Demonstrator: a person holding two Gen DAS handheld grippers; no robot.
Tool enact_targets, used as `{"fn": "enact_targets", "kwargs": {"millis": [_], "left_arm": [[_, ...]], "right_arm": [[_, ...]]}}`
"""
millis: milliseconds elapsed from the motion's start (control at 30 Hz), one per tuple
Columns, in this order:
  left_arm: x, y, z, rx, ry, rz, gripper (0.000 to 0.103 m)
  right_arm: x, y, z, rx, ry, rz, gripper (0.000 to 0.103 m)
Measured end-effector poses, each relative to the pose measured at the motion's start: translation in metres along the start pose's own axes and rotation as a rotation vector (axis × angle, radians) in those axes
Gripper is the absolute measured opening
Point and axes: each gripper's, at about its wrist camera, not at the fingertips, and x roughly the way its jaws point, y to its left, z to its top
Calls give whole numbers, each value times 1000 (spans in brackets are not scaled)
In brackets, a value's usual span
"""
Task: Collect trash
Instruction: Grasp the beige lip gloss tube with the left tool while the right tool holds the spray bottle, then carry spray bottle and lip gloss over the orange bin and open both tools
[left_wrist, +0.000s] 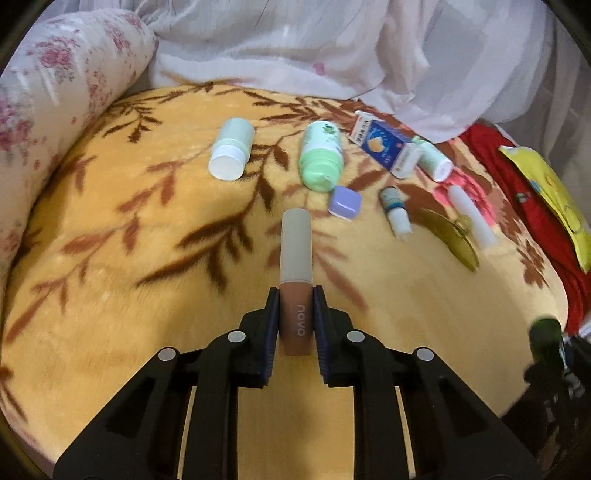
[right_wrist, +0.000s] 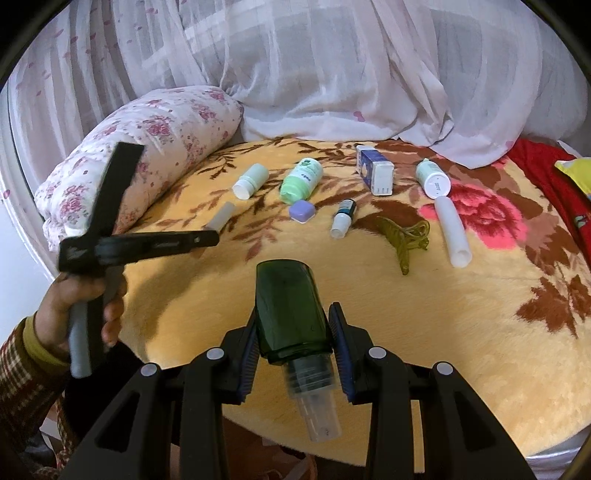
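Note:
My left gripper (left_wrist: 295, 295) is shut on a brown cosmetic tube with a frosted cap (left_wrist: 295, 266), held above the yellow blanket (left_wrist: 147, 258). My right gripper (right_wrist: 293, 314) is shut on a dark green spray bottle (right_wrist: 290, 310), its clear nozzle pointing back at the camera. On the blanket lie a white-capped bottle (left_wrist: 232, 148), a green bottle (left_wrist: 320, 157), a blue and white carton (left_wrist: 386, 147), a lilac square case (left_wrist: 344, 202), a small dropper bottle (left_wrist: 396, 214), a white tube (left_wrist: 472, 216), an olive hair claw (left_wrist: 452, 240) and another white bottle (left_wrist: 434, 158).
A floral bolster (left_wrist: 55, 110) lies along the left. White sheer fabric (left_wrist: 332, 48) is heaped at the back. Red cloth (left_wrist: 535, 206) and a yellow packet (left_wrist: 554, 199) lie at the right. The left gripper and the hand holding it show in the right wrist view (right_wrist: 212, 238).

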Motion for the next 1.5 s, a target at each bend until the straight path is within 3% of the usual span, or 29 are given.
{"fn": "enact_targets", "kwargs": {"millis": [267, 567, 767, 1100, 1133, 1167, 1200, 1233, 1267, 1500], "left_arm": [[-49, -8, -72, 33, 4, -46, 18], [-67, -23, -160, 77, 151, -125, 18], [-78, -32, -191, 111, 205, -160, 18], [-70, -38, -214, 136, 289, -176, 18], [-70, -38, -215, 132, 297, -174, 22], [-70, -39, -215, 133, 305, -171, 28], [-70, -39, -215, 136, 311, -161, 46], [-72, -40, -214, 132, 302, -136, 64], [-75, -38, -213, 126, 284, -117, 70], [-88, -27, -197, 98, 193, -83, 79]], "right_arm": [[-16, 18, -25, -23, 29, 26, 36], [-18, 55, -91, -80, 187, 81, 36], [-10, 62, -127, -44, 279, 116, 36], [2, 66, -147, -29, 365, 105, 39], [4, 67, -149, -28, 374, 109, 46], [4, 68, -150, -24, 382, 111, 62], [3, 67, -151, -18, 381, 103, 69], [3, 67, -150, -16, 374, 96, 69], [3, 66, -149, -18, 371, 91, 70], [-3, 50, -144, 14, 335, 38, 75]]}}
